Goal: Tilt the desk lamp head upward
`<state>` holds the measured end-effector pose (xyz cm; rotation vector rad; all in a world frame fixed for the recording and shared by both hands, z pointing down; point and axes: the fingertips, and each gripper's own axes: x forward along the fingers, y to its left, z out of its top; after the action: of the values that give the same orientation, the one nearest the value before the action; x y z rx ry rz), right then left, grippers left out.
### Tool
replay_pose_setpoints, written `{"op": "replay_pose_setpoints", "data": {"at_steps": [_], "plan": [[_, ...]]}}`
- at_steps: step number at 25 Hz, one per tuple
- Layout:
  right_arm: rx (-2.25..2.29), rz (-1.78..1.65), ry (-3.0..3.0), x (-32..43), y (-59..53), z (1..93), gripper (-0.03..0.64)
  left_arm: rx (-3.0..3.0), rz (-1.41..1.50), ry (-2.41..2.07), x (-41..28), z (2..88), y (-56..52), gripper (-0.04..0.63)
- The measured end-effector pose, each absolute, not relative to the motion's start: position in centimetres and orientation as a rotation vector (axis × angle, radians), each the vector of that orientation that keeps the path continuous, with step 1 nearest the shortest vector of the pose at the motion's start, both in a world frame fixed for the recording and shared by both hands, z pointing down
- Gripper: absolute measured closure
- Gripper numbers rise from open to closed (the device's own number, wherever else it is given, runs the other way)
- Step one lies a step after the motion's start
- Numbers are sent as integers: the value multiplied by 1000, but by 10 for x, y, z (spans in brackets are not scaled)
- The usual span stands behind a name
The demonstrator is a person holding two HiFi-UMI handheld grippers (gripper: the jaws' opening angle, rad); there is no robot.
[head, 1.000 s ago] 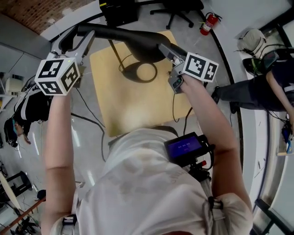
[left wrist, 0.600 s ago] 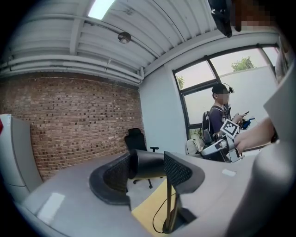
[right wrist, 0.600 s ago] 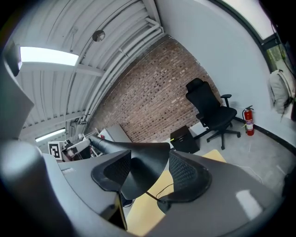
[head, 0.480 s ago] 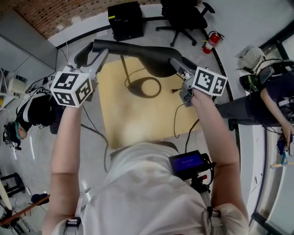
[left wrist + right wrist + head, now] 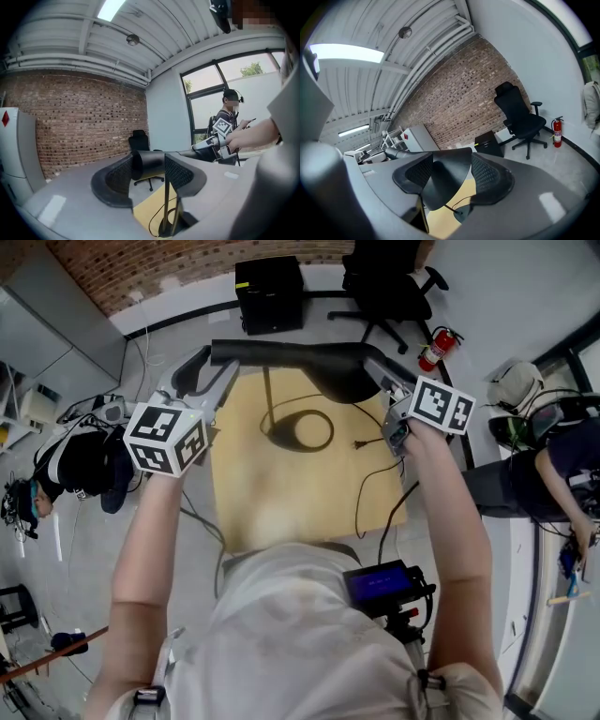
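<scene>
A black desk lamp stands on the pale wooden table [image 5: 281, 507] on a ring base [image 5: 300, 430] and a thin pole [image 5: 267, 390]. Its arm [image 5: 272, 352] runs level from left to right and ends in the cone-shaped head [image 5: 342, 376]. My left gripper [image 5: 211, 360] has just been closing its jaws, and its pads are shut on the arm's round left end [image 5: 152, 164]. My right gripper [image 5: 377, 369] is shut on the head [image 5: 443, 183], which fills the gap between its pads. The right gripper [image 5: 220, 138] also shows in the left gripper view.
The lamp's power cord [image 5: 370, 474] trails over the table's right side. Behind the table stand a black box [image 5: 269, 282], an office chair [image 5: 394, 277] and a fire extinguisher [image 5: 437, 345]. One person stands at the right [image 5: 562, 465], another sits at the left [image 5: 75, 465].
Both grippers have kept hold of the lamp. The right gripper has risen with the lamp head. The left gripper has shifted a little with the arm's end.
</scene>
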<state>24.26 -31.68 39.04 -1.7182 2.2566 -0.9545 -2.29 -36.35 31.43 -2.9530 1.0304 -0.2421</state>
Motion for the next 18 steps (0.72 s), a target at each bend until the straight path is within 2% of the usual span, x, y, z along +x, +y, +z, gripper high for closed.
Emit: {"op": "replay_pose_setpoints", "data": {"at_steps": [18], "plan": [[-1893, -693, 2388, 244, -329, 335, 357, -3048, -225, 1045, -36, 342, -359, 410]]}}
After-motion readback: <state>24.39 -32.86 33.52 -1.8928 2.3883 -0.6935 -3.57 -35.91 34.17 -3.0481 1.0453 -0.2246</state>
